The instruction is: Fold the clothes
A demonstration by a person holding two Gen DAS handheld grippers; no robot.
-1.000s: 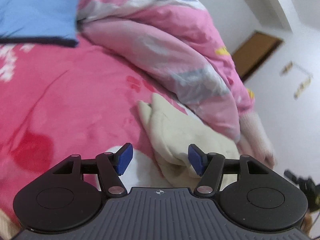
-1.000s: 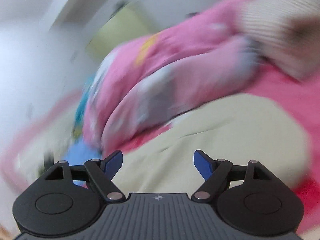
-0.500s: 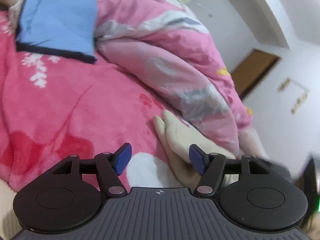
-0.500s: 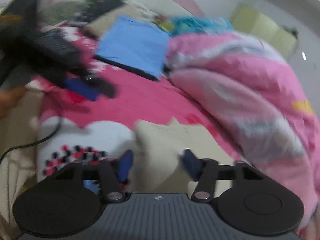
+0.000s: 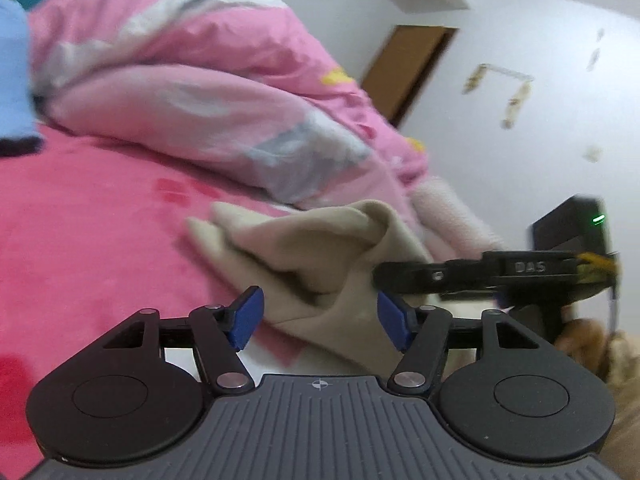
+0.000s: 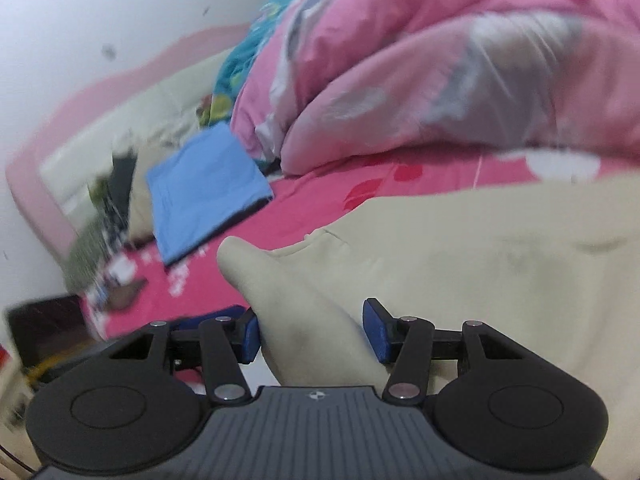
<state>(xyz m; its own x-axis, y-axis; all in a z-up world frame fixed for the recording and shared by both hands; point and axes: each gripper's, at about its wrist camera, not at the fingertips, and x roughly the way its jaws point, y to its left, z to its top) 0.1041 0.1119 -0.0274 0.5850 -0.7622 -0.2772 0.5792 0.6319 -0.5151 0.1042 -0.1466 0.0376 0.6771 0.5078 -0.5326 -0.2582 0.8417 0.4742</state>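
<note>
A beige garment lies bunched on the pink bed sheet, one fold raised in a peak. My left gripper stands open low over its near edge. The cloth reaches between the blue pads without being pressed, and the jaws are closing a little. My right gripper comes in from the right, its tip against the garment. In the right wrist view a thick fold of the beige garment fills the gap of the right gripper. Both pads touch it while the jaws ease slightly wider.
A rumpled pink duvet is heaped behind the garment. A folded blue cloth lies farther up the bed, near pillows and dark clutter by the headboard. A wooden door and a black device with a green light are off to the right.
The right gripper has swung in from the right and closed around a fold of the beige garment, which now stands bunched in a peak. The left view has shifted right and rolled.
</note>
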